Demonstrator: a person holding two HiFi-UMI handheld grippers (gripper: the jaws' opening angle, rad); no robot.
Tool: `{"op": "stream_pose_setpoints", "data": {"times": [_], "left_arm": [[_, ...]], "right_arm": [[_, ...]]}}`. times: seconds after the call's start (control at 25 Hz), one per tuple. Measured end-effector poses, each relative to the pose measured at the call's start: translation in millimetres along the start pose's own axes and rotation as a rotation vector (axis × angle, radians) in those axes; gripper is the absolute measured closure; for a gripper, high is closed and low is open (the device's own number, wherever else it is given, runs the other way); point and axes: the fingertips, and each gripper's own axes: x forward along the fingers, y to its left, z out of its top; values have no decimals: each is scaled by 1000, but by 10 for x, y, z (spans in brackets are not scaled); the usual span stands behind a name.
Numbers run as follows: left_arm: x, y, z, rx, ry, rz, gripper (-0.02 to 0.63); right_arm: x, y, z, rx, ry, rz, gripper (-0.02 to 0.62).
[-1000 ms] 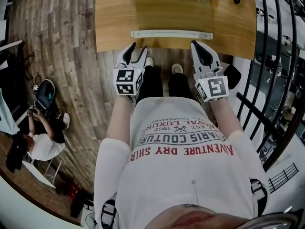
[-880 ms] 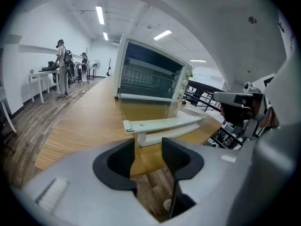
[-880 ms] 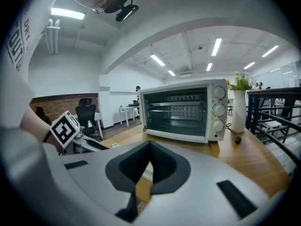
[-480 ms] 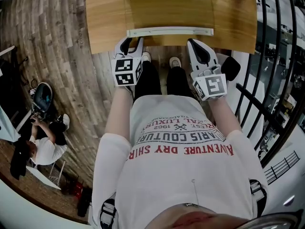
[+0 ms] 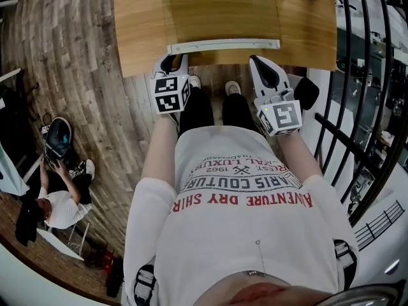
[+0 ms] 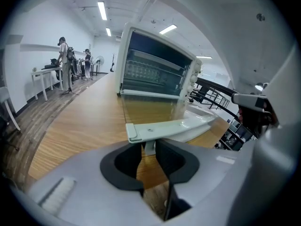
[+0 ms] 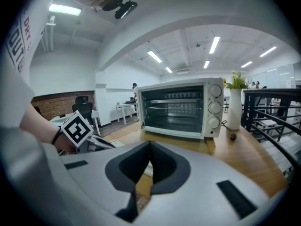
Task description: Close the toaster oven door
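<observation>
Left gripper view: we see the toaster oven [image 6: 155,67] standing on the wooden bench [image 6: 80,126]. Its glass door [image 6: 150,111] is hinged down and lies roughly level in front of the oven's open cavity. The pale handle bar [image 6: 169,127] runs along the door's edge farthest from the oven.

The left gripper [image 6: 149,149] sits just under that bar near its left end. The bar's short mounting post [image 6: 149,146] stands in the gap between the jaw tips. The jaws have just been closing and are now partway in. The pads lie just beside the post on either side, and a sliver of bench wood shows along the post's left. We read this gripper as not yet clenched on the post.

In the head view the right gripper [image 5: 266,69] is at the bench edge in front of the oven. It is near the handle bar's right end but apart from it. The right gripper view shows its jaw tips brought together with nothing between them.

That view also faces the oven's open front, with three knobs [image 7: 215,107] stacked on the panel at the oven's right. A white vase [image 7: 233,111] holding greenery stands just beside the oven on that knob side. The left gripper's marker cube [image 7: 77,128] shows in front of the oven, towards its left.
</observation>
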Motion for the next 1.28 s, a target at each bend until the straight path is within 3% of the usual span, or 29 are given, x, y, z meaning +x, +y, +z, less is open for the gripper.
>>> {"op": "stream_pose_setpoints", "data": {"times": [0.6,1.28], "left_arm": [[-294,-90,390,39,-56,26,509],[-659,-160,1219,107,-251,14,509]], "right_arm": [[-82,-93,400,-51,-71,-5,607],[-101,-124,917,-100,-170,-11,607]]}}
